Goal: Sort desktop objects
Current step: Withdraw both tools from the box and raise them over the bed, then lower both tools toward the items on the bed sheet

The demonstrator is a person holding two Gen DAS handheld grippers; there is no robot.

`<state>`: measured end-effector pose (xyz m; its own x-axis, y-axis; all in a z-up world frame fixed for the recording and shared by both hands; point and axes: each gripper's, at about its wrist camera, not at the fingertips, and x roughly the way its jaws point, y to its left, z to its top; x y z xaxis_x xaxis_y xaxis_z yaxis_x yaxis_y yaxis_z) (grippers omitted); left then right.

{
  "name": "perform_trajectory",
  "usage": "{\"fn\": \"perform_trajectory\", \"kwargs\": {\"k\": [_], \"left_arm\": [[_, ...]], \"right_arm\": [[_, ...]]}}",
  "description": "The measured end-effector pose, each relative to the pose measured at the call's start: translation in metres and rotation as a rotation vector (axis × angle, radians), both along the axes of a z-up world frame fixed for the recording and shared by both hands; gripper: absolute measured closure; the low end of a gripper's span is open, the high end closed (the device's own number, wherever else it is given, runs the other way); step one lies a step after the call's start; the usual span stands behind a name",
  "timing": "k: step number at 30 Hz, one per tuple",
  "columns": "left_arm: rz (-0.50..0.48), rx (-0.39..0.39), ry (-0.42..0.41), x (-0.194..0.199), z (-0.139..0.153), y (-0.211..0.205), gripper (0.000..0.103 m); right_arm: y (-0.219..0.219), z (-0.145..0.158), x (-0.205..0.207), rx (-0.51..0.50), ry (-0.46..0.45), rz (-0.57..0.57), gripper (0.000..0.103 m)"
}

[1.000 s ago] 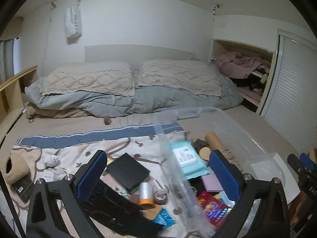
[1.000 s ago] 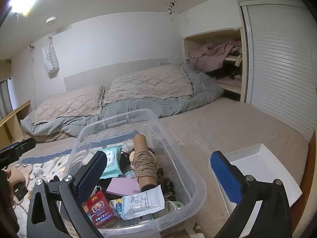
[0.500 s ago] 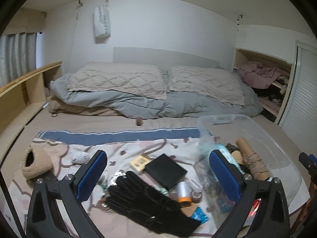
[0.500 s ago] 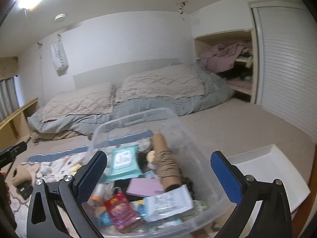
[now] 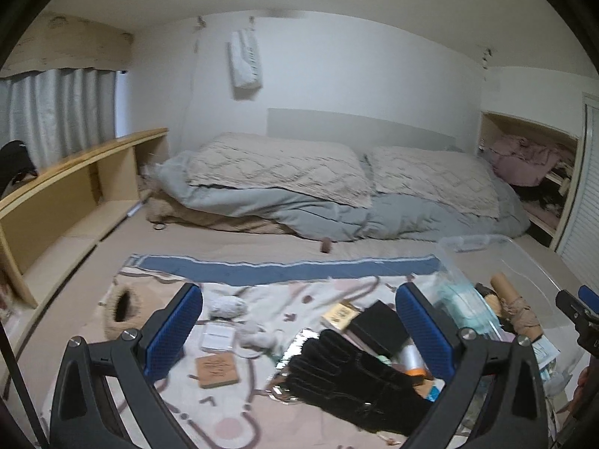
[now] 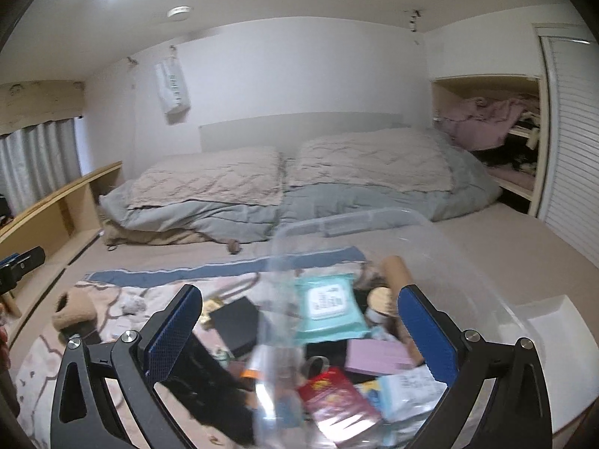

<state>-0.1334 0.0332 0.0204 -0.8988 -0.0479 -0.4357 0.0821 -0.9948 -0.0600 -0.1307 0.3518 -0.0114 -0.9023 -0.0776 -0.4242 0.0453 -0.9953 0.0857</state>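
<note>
our left gripper (image 5: 299, 331) is wide open with nothing in it, hovering over the blanket (image 5: 232, 408) above a black glove (image 5: 359, 378) and black box (image 5: 378, 327). right gripper (image 6: 299, 331) is wide open and empty too, over the clear bin (image 6: 468, 262) with the wipes (image 6: 325, 307) and red packet (image 6: 337, 398) inside

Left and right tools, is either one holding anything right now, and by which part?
Nothing is held. The left tool is open above the black glove; the right tool is open over the clear bin.
</note>
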Motion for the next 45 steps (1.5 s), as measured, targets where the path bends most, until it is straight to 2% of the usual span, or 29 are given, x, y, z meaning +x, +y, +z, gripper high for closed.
{"fn": "perform_trajectory", "kwargs": {"k": [11, 16, 24, 31, 36, 41, 45], "left_arm": [[0.091, -0.034, 0.027, 0.022, 0.0, -0.052, 0.0], [0.103, -0.019, 0.039, 0.026, 0.0, -0.064, 0.0], [0.125, -0.028, 0.066, 0.03, -0.002, -0.078, 0.0], [0.129, -0.041, 0.035, 0.024, -0.015, -0.093, 0.0], [0.144, -0.049, -0.017, 0.017, -0.033, -0.107, 0.0], [0.151, -0.005, -0.069, 0.007, -0.047, -0.121, 0.0], [0.155, 0.066, -0.11, -0.003, -0.055, -0.13, 0.0]], "right_arm": [[-0.065, 0.01, 0.008, 0.014, 0.024, 0.158, 0.0], [-0.091, 0.009, 0.013, 0.064, 0.026, 0.212, 0.0], [-0.116, -0.002, 0.001, 0.066, -0.011, 0.264, 0.0], [-0.138, -0.012, -0.012, 0.059, -0.043, 0.268, 0.0], [-0.154, -0.02, -0.018, 0.065, -0.066, 0.267, 0.0], [-0.165, -0.029, -0.023, 0.064, -0.105, 0.284, 0.0], [-0.181, -0.049, -0.036, 0.059, -0.198, 0.326, 0.0]]}}
